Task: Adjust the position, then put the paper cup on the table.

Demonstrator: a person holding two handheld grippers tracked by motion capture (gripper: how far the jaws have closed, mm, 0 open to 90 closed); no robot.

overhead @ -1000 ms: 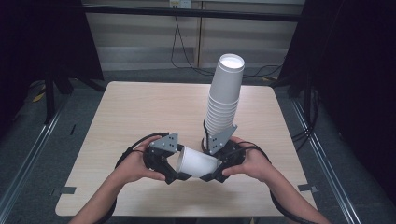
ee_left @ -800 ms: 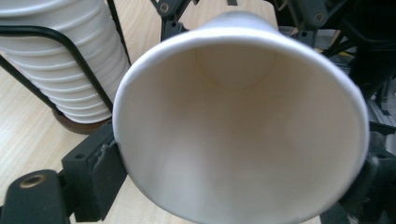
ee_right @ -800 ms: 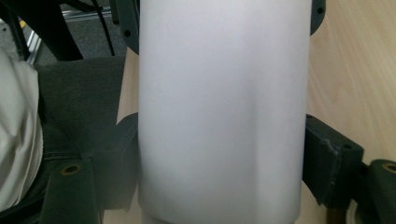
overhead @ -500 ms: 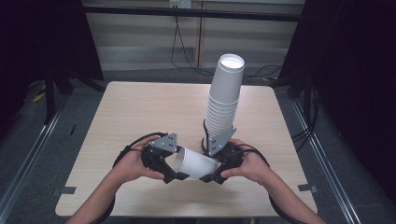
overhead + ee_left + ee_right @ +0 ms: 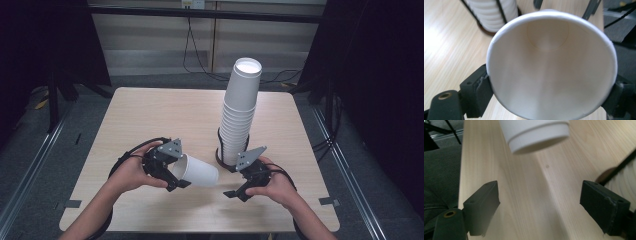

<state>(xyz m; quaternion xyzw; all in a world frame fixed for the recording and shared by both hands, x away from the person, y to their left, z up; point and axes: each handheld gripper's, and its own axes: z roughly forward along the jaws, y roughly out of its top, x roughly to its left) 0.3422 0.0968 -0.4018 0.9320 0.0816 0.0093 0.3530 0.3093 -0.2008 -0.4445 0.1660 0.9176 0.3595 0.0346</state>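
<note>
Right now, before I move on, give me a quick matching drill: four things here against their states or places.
1 single cup
2 cup stack
3 left gripper
4 right gripper

a jaws apart, nothing between
b upright in a black holder
c lying sideways, mouth toward the left hand
d clamped on a cup rim

Pairs: 1-c, 2-b, 3-d, 4-a

We saw a white cup [image 5: 200, 172] with a creamy inside. The table [image 5: 150, 120] was pale wood-grain; the stack's holder [image 5: 220, 159] looked dark, perhaps brown.

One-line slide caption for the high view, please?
Left gripper holds a white paper cup on its side; right gripper open beside the cup stack.
</note>
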